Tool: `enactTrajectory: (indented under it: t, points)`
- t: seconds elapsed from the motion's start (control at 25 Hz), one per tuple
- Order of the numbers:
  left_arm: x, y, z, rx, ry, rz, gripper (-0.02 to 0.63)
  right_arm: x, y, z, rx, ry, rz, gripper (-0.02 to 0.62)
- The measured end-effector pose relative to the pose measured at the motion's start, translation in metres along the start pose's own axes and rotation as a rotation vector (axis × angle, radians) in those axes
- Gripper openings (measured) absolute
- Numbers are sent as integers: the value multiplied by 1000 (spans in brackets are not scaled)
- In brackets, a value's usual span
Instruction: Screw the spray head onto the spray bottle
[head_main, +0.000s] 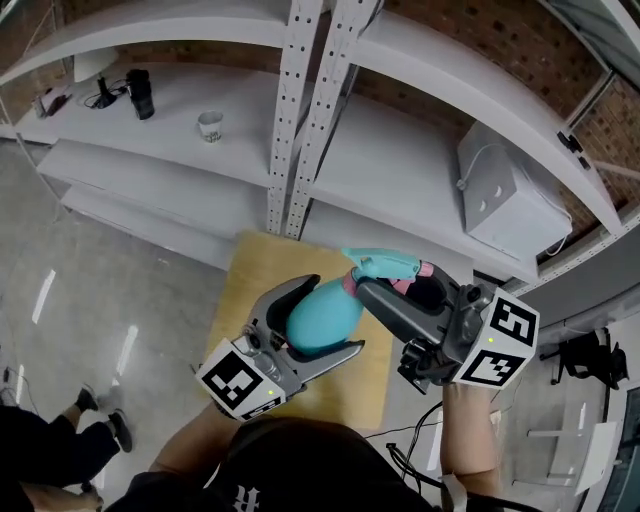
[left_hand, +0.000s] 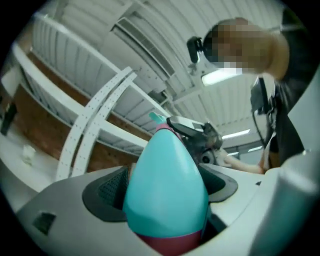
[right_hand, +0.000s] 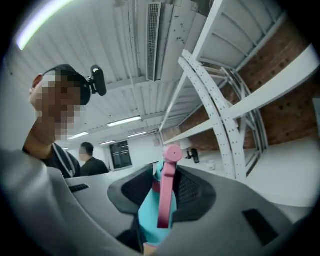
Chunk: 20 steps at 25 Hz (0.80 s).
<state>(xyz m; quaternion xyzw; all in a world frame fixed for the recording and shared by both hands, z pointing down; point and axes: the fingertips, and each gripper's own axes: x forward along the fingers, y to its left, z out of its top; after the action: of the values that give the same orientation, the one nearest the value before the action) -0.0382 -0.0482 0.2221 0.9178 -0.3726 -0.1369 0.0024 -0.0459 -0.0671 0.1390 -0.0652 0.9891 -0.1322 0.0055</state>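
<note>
Bottle (head_main: 320, 320) — pinched crosswise in left gripper (head_main: 333, 314); neck points toward right gripper (head_main: 392, 280), clamped on head (head_main: 385, 264) — head at bottle's neck.

Teal bottle (head_main: 322, 315), pink base (left_hand: 170, 242). Teal head (head_main: 383, 265), pink trigger (right_hand: 166, 192). Tan table (head_main: 250, 290). White shelves (head_main: 400, 170). Red-brown brick wall (head_main: 480, 50). Glossy grey floor (head_main: 100, 300).

Left gripper (head_main: 335, 314): jaws were clamped on the spray bottle (head_main: 320, 310), pointing up-right in the head view.
Right gripper (head_main: 390, 280): jaws were closed on the spray head (head_main: 385, 264), pointing up-left toward the left gripper.
Left forearm (head_main: 190, 445), right forearm (head_main: 470, 440): bare, extended forward.
</note>
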Motion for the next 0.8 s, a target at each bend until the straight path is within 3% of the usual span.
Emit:
enactTrajectory:
  t: [0.08, 0.16, 0.28, 0.4, 0.44, 0.56, 0.72, 0.8]
  points:
    - [2, 9, -3, 139, 29, 116, 423, 2, -10, -4, 3, 8, -109, 118]
    - [4, 14, -6, 200, 55, 178, 423, 2, -16, -7, 11, 15, -198, 118]
    - [9, 15, -6, 138, 42, 171, 423, -1, -22, -9, 40, 17, -274, 118]
    - [10, 8, -5, -6, 10, 49, 423, -3, -16, -1, 38, -13, -257, 118]
    - [9, 4, -4, -66, -7, -9, 423, -5, -9, 3, 37, -30, -218, 125]
    - [4, -9, 10, -286, -90, -210, 423, -23, 20, 19, 43, -99, -8, 266]
    - [-9, -39, 34, -558, -166, -563, 423, -69, 23, 41, 143, -297, 329, 288]
    - [-13, -59, 41, -656, -173, -712, 423, -65, 19, 40, 165, -310, 459, 290]
